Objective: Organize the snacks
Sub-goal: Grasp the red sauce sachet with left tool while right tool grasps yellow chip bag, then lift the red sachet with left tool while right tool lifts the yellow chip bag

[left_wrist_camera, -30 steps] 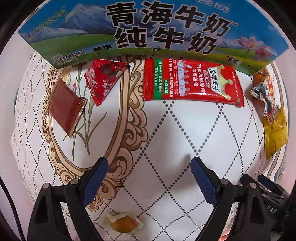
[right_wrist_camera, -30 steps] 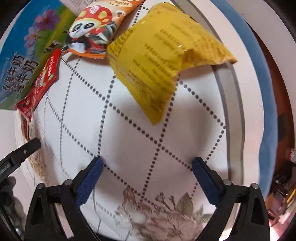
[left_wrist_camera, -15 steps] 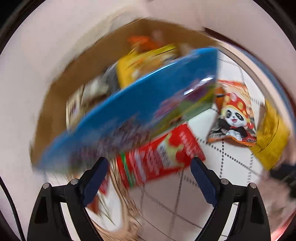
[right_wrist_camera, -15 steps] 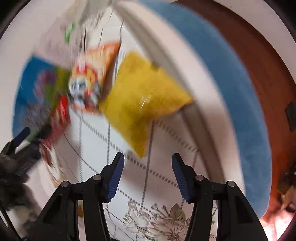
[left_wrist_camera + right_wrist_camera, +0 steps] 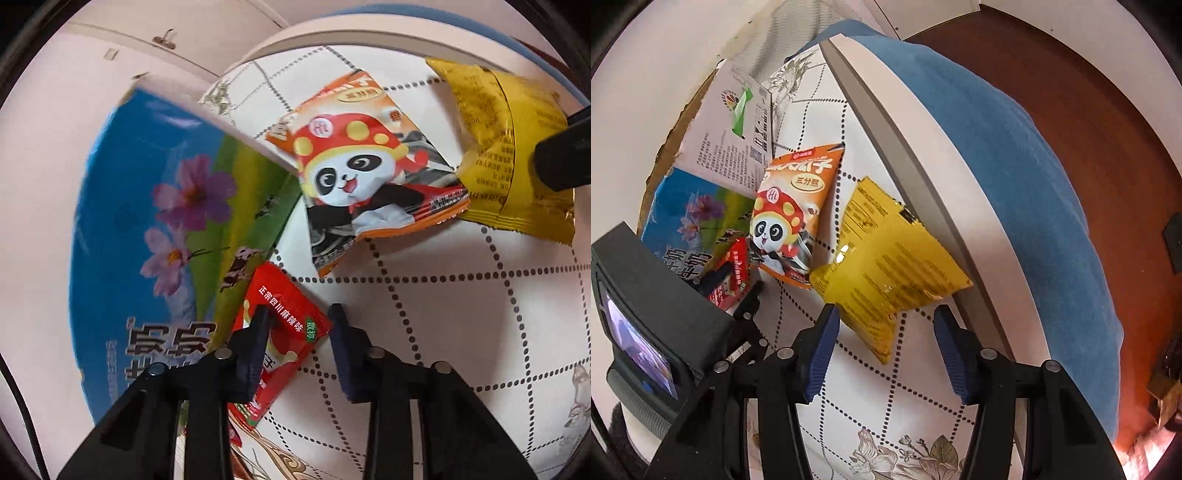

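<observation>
My left gripper [image 5: 299, 321] is open, its fingers astride the end of a red snack packet [image 5: 284, 332] lying on the white patterned table beside a blue milk carton box [image 5: 147, 240]. An orange panda snack bag [image 5: 369, 184] and a yellow bag [image 5: 517, 155] lie further off. My right gripper [image 5: 884, 325] is open, with the lower corner of the yellow bag [image 5: 886, 277] between its fingers. The panda bag [image 5: 790, 218], the red packet [image 5: 733, 273] and the left gripper's body [image 5: 665, 314] show at its left.
The blue carton box [image 5: 687, 218] with an open flap stands at the left of the table. The table's grey rim [image 5: 923, 177] runs close behind the yellow bag, with a blue cloth [image 5: 1015, 166] and a brown floor beyond.
Both grippers swung and moved in. The left one went from wide open over bare table to narrower around the red packet's end. The right one narrowed and came up to the yellow bag.
</observation>
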Motion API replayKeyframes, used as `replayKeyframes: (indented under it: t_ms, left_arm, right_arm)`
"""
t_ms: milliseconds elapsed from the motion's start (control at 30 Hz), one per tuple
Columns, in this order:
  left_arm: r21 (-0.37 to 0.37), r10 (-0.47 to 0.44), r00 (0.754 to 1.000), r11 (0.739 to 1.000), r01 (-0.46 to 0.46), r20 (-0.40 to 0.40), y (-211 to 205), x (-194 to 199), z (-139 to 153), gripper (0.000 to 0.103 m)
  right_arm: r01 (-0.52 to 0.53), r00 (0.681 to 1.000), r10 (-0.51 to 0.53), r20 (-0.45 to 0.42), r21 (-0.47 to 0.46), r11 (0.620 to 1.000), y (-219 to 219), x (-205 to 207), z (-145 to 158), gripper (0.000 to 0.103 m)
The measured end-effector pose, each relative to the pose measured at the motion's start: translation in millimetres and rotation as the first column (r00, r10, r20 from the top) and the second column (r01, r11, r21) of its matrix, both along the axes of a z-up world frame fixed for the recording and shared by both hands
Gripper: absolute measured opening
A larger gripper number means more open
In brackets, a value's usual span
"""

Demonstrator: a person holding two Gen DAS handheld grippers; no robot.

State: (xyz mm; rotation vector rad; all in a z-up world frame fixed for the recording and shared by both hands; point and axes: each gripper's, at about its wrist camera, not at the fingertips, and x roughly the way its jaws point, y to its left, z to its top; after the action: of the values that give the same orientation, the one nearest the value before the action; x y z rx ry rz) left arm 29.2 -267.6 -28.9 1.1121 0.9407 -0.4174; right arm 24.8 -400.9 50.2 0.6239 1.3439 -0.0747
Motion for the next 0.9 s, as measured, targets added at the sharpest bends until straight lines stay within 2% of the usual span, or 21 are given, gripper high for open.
replayKeyframes:
  t_ms: [200,333,433,500,533,600,633,700,733,800,867,900]
  left_arm:
    - [-0.047,0.056,0.998,0.997,-0.056,-0.007,38,-7,4,0.025]
    - [-0.089,0.146,0.988,0.985,-0.15,-0.043,69,-14,13,0.025]
    - [-0.142,0.249,0.96,0.954,-0.266,-0.125,99,-16,21,0.027]
    - [-0.217,0.36,0.895,0.882,-0.418,-0.262,124,-4,29,0.028]
    - [-0.248,0.417,0.842,0.824,-0.509,-0.342,138,3,31,0.03]
    - [-0.298,0.503,0.692,0.652,-0.697,-0.517,168,17,35,0.036]
    - [-0.312,0.519,0.612,0.552,-0.773,-0.597,182,24,35,0.038]
    - [-0.305,0.502,0.437,0.326,-0.895,-0.746,208,37,33,0.052]
    - [-0.287,0.484,0.352,0.205,-0.936,-0.801,221,44,31,0.055]
    - [-0.255,0.438,0.256,0.064,-0.965,-0.861,236,53,25,0.055]
    - [-0.217,0.412,0.191,-0.016,-0.976,-0.891,244,63,19,0.055]
    - [-0.206,0.401,0.177,-0.03,-0.978,-0.899,245,74,14,0.055]
  right_arm:
    - [0.047,0.999,-0.048,0.003,0.059,0.997,4,18,0,0.057]
    - [0.077,0.997,-0.077,-0.006,0.098,0.992,7,34,-8,0.058]
    - [0.093,0.995,-0.091,-0.031,0.101,0.991,12,47,-18,0.062]
    - [0.097,0.994,-0.093,-0.049,0.108,0.989,15,50,-23,0.062]
    - [0.095,0.995,-0.09,-0.054,0.103,0.99,18,53,-26,0.062]
    - [0.085,0.995,-0.08,-0.056,0.085,0.993,23,60,-29,0.062]
    - [0.076,0.996,-0.072,-0.052,0.082,0.994,24,61,-28,0.062]
    - [0.035,0.998,-0.033,-0.049,0.05,0.998,31,64,-26,0.061]
    - [0.018,0.999,-0.016,-0.048,0.037,0.999,33,64,-25,0.06]
    - [-0.032,0.998,0.032,-0.053,0.009,0.999,43,64,-23,0.059]
    - [-0.066,0.996,0.065,-0.058,-0.006,0.998,50,63,-24,0.058]
    - [-0.089,0.994,0.088,-0.061,-0.019,0.996,55,61,-24,0.058]
